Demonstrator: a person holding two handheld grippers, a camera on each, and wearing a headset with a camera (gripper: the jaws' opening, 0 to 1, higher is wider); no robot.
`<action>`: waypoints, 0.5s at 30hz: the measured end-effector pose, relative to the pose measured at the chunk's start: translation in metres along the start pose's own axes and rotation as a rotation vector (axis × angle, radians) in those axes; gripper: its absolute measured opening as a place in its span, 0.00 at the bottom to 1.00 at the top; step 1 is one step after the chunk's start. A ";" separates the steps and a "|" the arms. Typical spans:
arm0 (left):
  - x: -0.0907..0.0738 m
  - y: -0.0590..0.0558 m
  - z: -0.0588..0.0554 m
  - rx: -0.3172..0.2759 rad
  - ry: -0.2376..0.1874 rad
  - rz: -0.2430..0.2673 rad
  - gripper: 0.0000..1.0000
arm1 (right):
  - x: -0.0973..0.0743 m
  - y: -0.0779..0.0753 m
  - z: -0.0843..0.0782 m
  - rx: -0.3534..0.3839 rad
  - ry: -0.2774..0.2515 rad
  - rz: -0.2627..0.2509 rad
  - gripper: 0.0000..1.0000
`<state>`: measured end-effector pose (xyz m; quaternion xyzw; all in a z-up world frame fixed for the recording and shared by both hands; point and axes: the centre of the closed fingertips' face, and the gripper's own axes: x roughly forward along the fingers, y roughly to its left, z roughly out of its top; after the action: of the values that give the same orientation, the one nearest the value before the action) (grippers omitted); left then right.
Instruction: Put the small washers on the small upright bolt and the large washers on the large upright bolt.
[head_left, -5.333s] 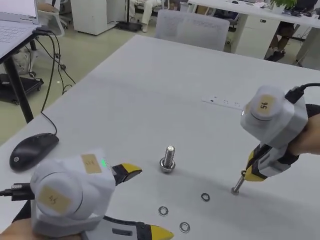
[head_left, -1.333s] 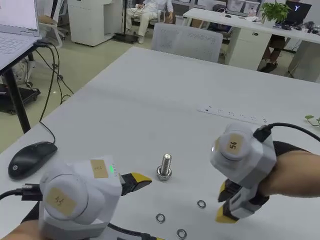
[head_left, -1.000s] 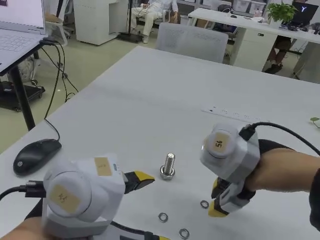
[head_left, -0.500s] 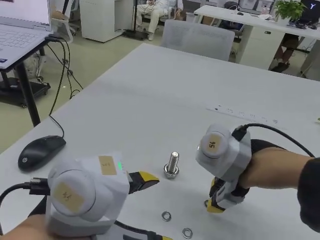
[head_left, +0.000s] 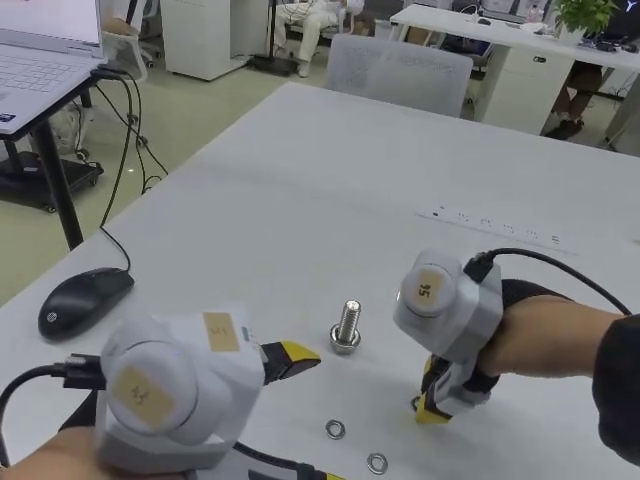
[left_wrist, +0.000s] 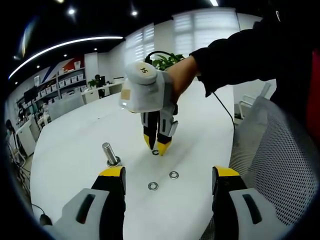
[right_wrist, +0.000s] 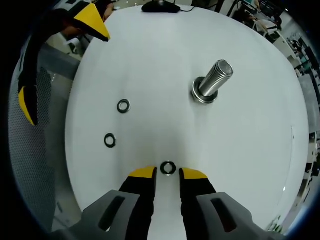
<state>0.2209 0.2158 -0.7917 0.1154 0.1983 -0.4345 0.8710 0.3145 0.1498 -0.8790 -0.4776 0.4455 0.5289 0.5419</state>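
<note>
A large threaded bolt (head_left: 346, 328) (right_wrist: 212, 82) (left_wrist: 110, 154) stands upright on its head on the white table (head_left: 330, 200). Three small washers lie flat in front of it. My right gripper (head_left: 430, 408) (right_wrist: 167, 173) (left_wrist: 157, 146) points down at the table, jaws narrowly open, with one washer (right_wrist: 168, 168) (left_wrist: 156, 152) lying between its yellow tips. The two other washers (head_left: 335, 429) (head_left: 377, 463) (right_wrist: 123, 106) (right_wrist: 109, 140) lie loose to its left. My left gripper (head_left: 305, 415) (left_wrist: 170, 172) hovers wide open near the front edge, with nothing in it.
A black mouse (head_left: 85, 298) with its cable lies at the table's left edge. A white power strip (head_left: 495, 232) lies further back on the right. A laptop (head_left: 45, 40) sits on a side desk at the far left, and a grey chair (head_left: 400, 65) stands beyond the table.
My right gripper has moved left from beside the small bolt and come down so that its tips straddle a washer. The left gripper has hardly moved. The head camera has shifted.
</note>
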 end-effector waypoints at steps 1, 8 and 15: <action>0.000 0.000 0.000 0.001 0.001 0.000 0.70 | 0.000 0.001 0.000 0.006 0.000 0.006 0.19; 0.000 0.001 0.000 0.004 0.004 0.002 0.70 | 0.001 0.001 0.000 0.017 -0.004 0.025 0.18; 0.000 0.001 -0.002 0.006 0.010 0.001 0.70 | 0.001 0.002 0.000 0.016 -0.003 0.028 0.18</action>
<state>0.2210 0.2170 -0.7931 0.1202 0.2013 -0.4339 0.8699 0.3126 0.1504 -0.8801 -0.4660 0.4558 0.5335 0.5390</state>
